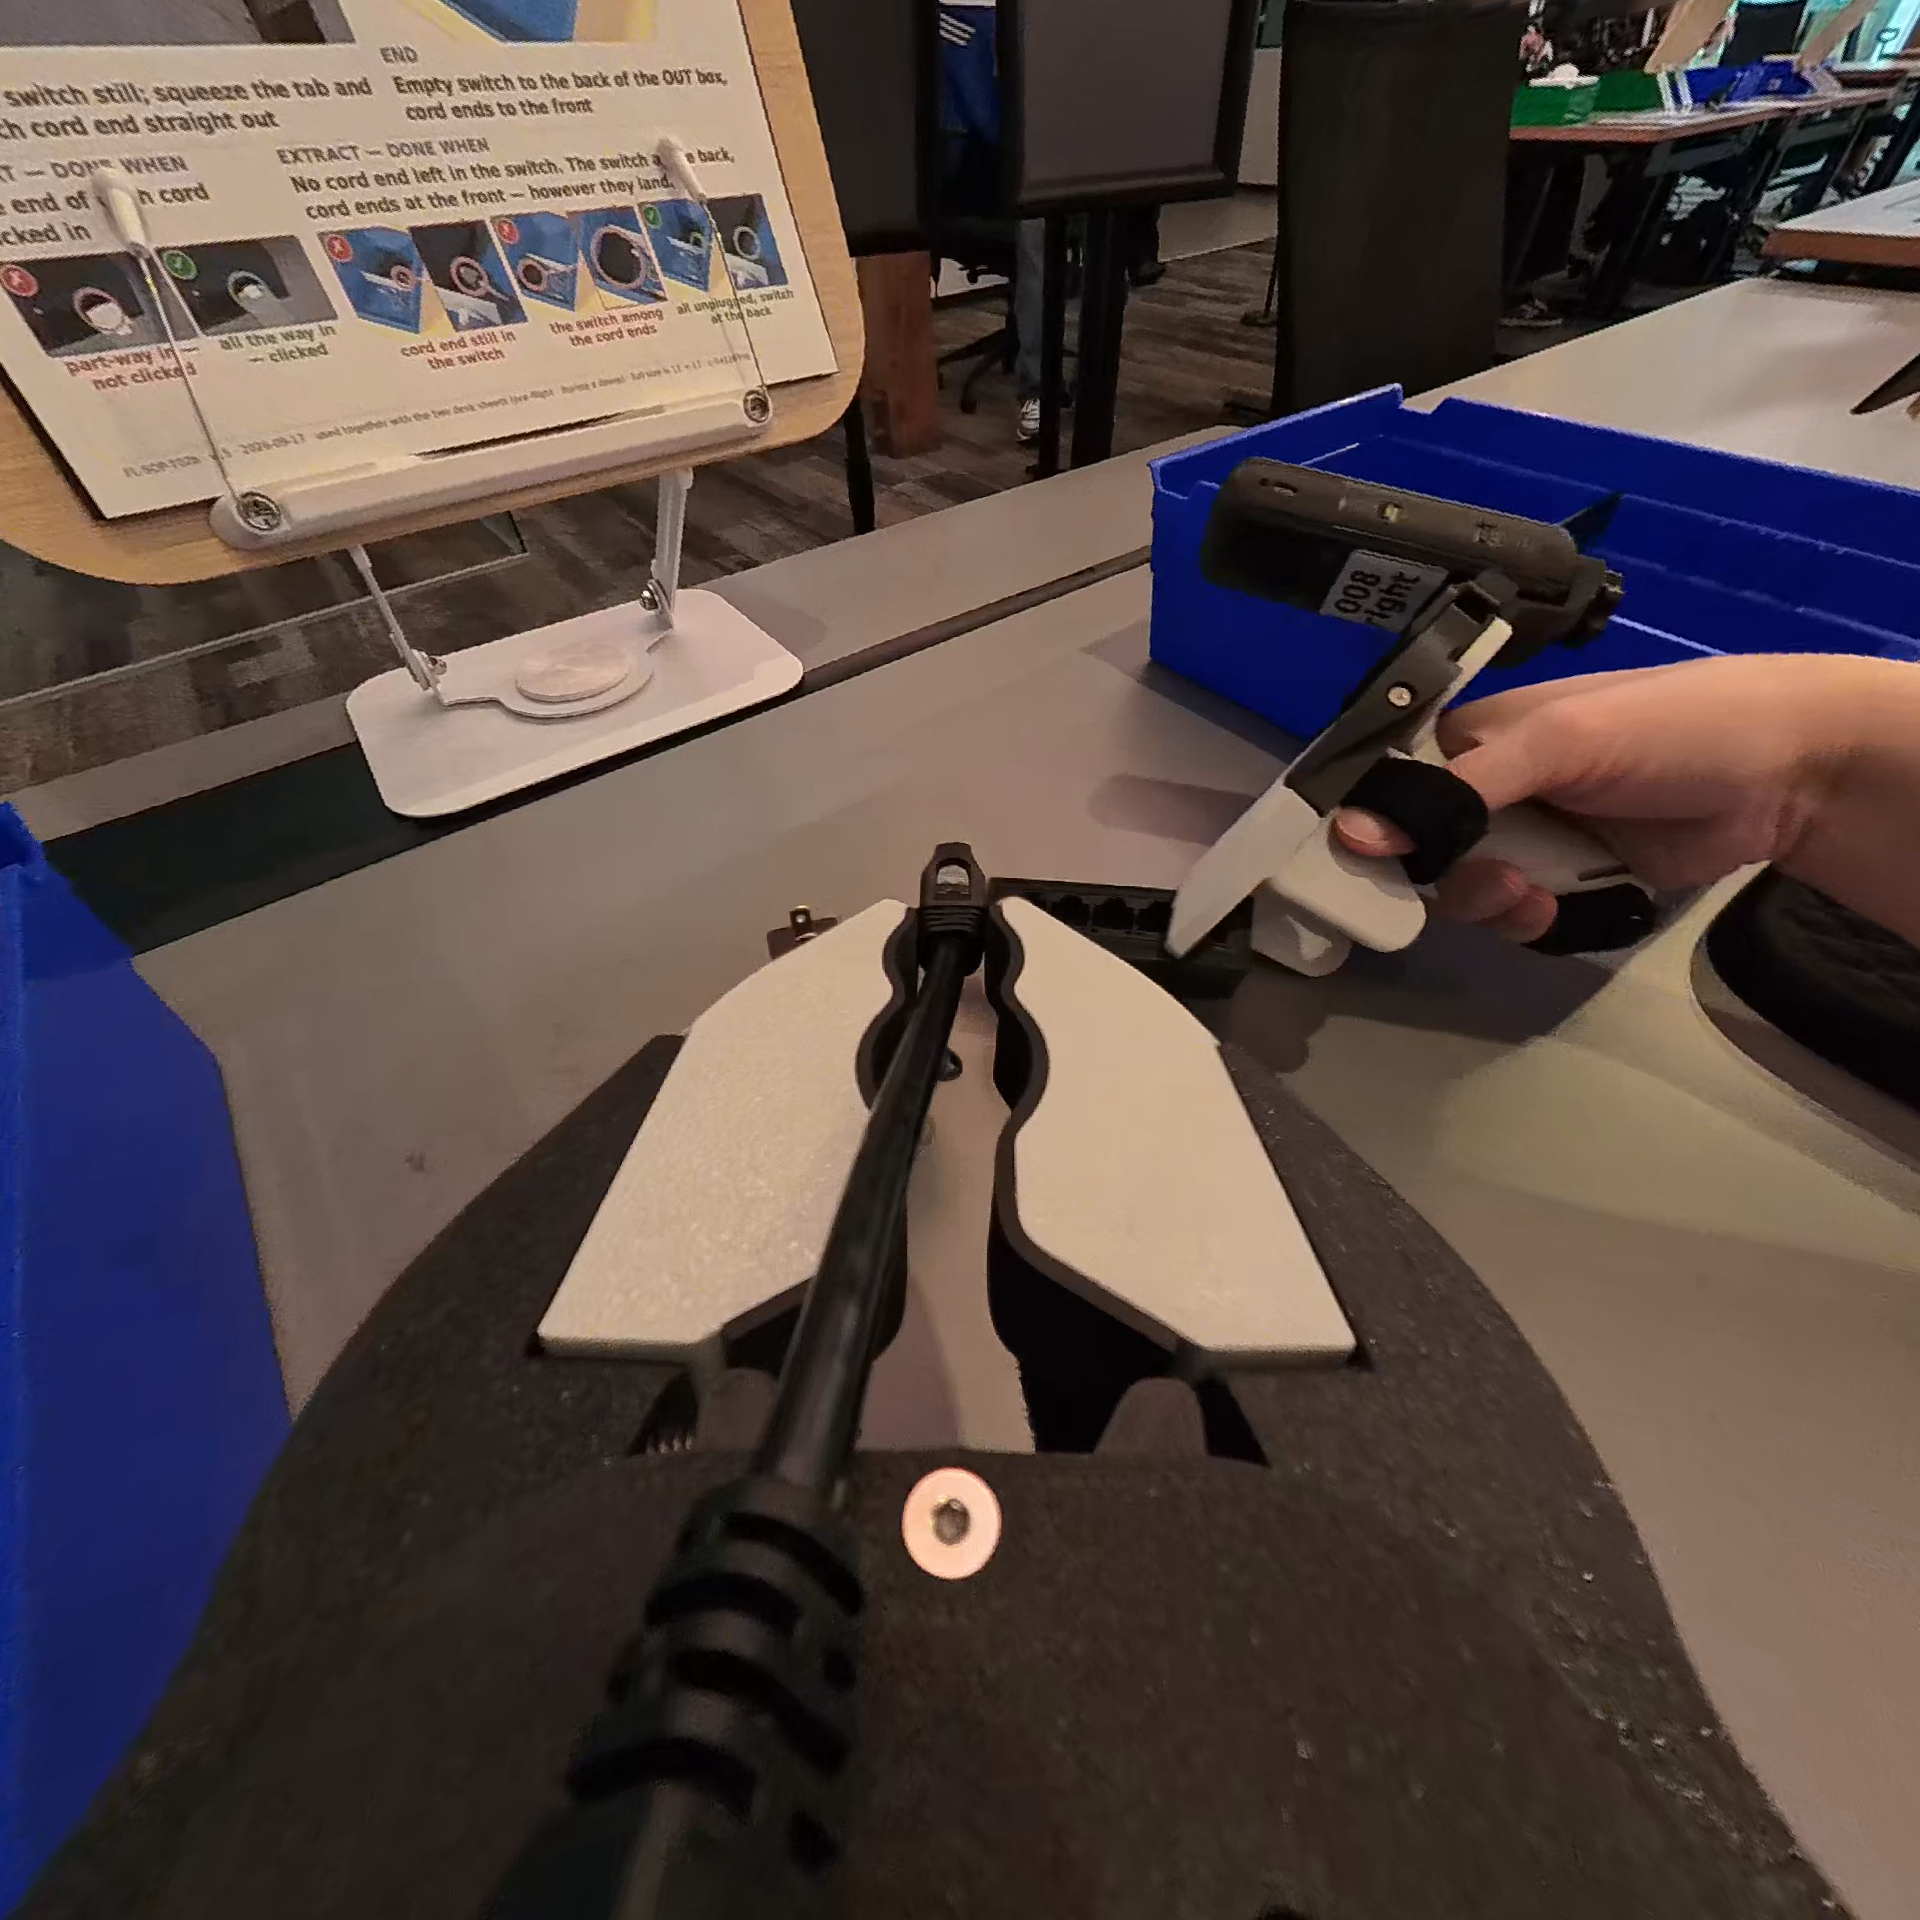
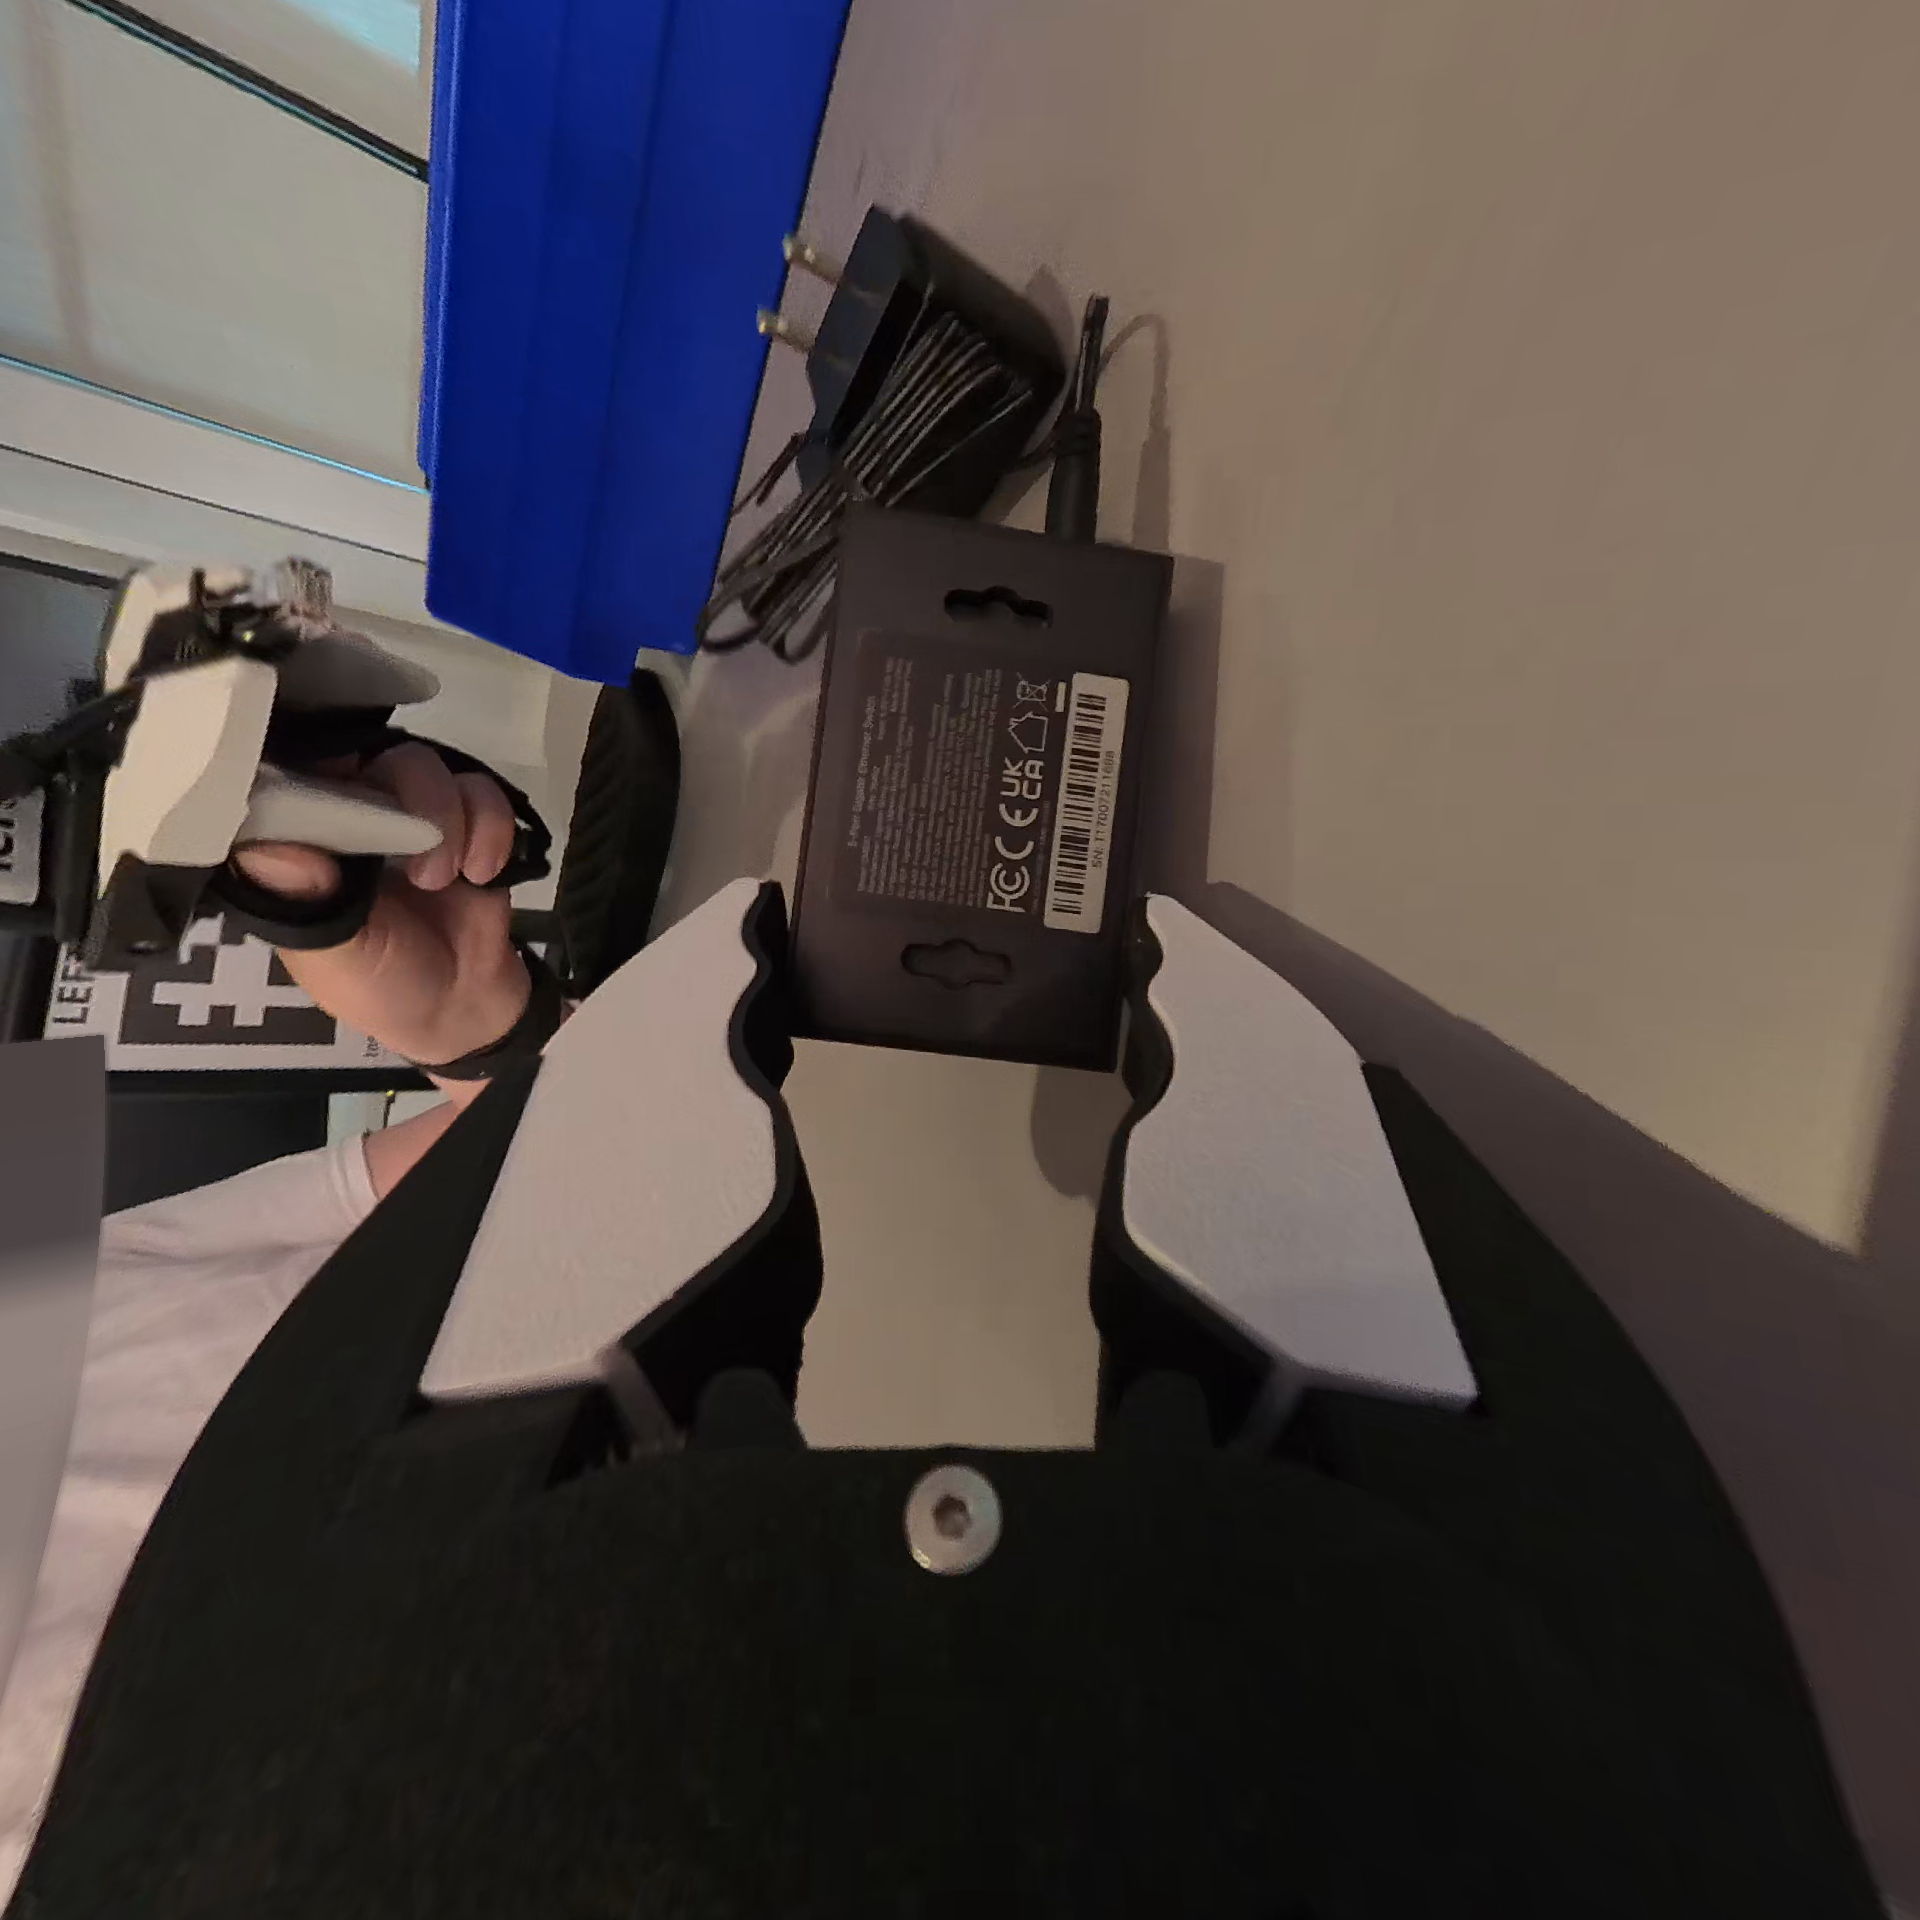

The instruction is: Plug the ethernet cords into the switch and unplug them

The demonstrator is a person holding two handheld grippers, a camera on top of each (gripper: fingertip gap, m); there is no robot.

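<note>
**Cord gripped, switch clamped**

Left gripper (image 1: 951, 914) nearly closed, pads pinching black ethernet cord (image 1: 883, 1195) just behind its plug. Beyond, right gripper (image 2: 951, 966) spread wide, pads pressing both sides of flat black plastic switch (image 2: 977, 790) on grey table (image 1: 623, 935). Farther off, blue plastic bin (image 1: 1714, 499).

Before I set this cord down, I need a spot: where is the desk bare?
Bare desk lies between the stand's base and the left hand-held gripper. It is crowded around the switch, by the right hand-held gripper and blue bin.
</note>
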